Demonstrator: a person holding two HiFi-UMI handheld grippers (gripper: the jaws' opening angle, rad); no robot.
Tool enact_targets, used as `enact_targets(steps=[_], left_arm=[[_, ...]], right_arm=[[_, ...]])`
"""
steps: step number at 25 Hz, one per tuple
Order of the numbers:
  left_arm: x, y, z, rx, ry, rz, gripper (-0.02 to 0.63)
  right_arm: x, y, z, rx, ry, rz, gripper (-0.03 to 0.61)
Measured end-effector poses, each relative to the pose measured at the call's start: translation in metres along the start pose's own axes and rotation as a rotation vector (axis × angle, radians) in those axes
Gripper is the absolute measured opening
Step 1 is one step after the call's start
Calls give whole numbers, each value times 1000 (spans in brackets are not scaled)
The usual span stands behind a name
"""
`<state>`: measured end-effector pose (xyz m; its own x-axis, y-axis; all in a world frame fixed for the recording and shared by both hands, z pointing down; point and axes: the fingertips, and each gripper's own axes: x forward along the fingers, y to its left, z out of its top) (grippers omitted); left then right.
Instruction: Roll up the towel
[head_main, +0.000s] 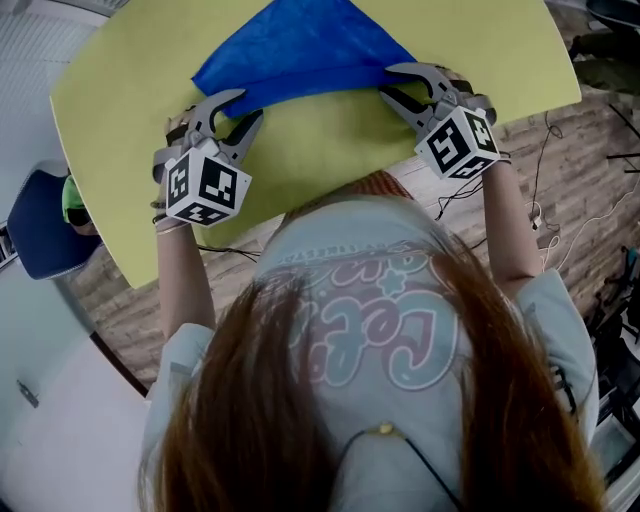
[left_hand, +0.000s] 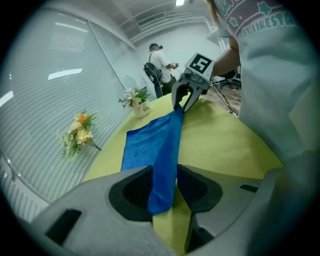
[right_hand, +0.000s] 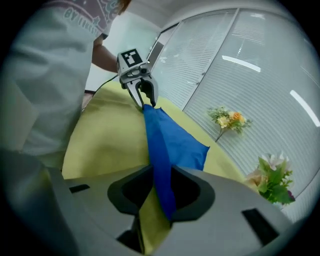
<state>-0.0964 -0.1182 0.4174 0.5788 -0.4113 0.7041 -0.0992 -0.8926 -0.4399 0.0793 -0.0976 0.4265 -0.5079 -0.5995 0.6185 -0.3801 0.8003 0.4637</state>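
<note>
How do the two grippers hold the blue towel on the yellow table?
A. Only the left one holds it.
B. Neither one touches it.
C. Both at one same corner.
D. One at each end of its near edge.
D: the left gripper and the right gripper each pinch the blue towel at one end of its near edge.

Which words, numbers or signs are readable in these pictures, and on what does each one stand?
"Ce": large pastel letters on the shirt; the rest is hidden by hair.
"KESTA": part of a cut-off word on the shirt, left gripper view.
Label on the towel: too small to read.
Marker cubes: patterns only, no letters.
</note>
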Motion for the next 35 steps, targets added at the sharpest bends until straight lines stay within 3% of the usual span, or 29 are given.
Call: enact_targets(steps=[6,11,14,16,19,26,35], left_arm=[[12,-7,-10,72,77,-14,150],[15,2,-16,80,98,13,141],[16,4,-18,71,97,19,99],[15,3,-17,65,93,24,57],[10,1,-17,48,87,25,47],[-2,-8,-19,-15,62,-9,29],[-13,-27,-20,-59,51,-92,28]], right_arm=[[12,3,-8,-130,75,13,103],[13,1,-9,-76,56,11,81],[14,4,-10,-65,52,17,28],[13,5,-11,-71,52,13,23],[10,10,-11,-80,49,24,20],[-5,18,-1,-29,2,64,18],[-10,42,-2,-10,33,135,18]])
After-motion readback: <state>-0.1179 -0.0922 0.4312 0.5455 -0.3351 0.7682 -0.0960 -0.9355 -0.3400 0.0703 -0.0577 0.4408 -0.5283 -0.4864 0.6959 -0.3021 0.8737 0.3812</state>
